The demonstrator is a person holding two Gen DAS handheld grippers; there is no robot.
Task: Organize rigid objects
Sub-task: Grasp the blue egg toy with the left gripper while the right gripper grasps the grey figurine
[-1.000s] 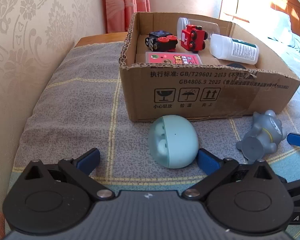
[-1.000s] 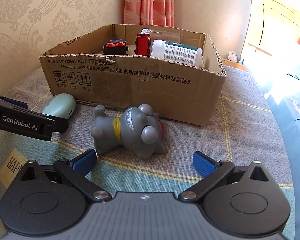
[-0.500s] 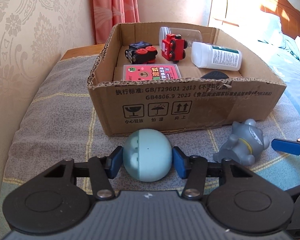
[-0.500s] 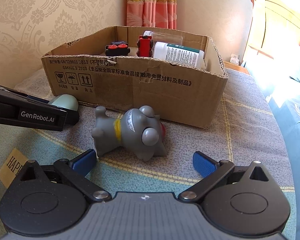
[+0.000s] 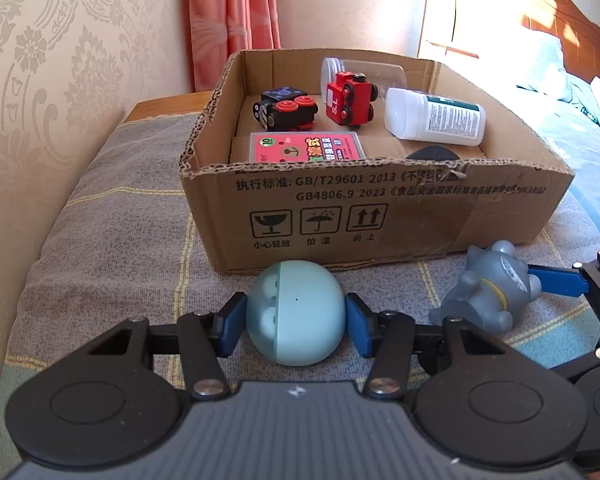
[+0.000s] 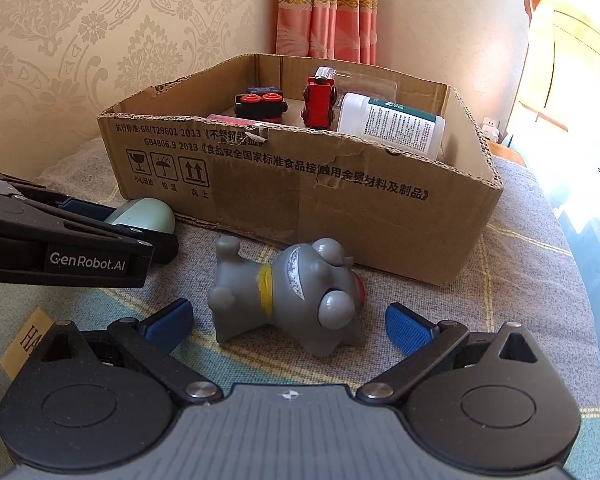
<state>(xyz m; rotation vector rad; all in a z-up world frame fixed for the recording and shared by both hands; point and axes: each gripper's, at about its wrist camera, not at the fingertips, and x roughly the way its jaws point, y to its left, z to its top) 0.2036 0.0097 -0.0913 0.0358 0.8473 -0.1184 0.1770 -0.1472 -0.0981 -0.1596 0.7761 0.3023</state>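
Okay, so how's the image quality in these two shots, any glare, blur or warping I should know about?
Left wrist view: sunlight blows out the wall and headboard at upper right; the cardboard box stays sharp, its print readable. Right wrist view: glare only at the right edge; the grey toy is crisp and evenly lit. Both views: fisheye bending and dark corners.

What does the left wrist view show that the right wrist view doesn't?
Left only: both pads pressing the blue case; the dark oval thing in the box. Right only: the right tongs open around the grey toy; a wall socket. Both: box, two toy trains, white bottle, curtain.
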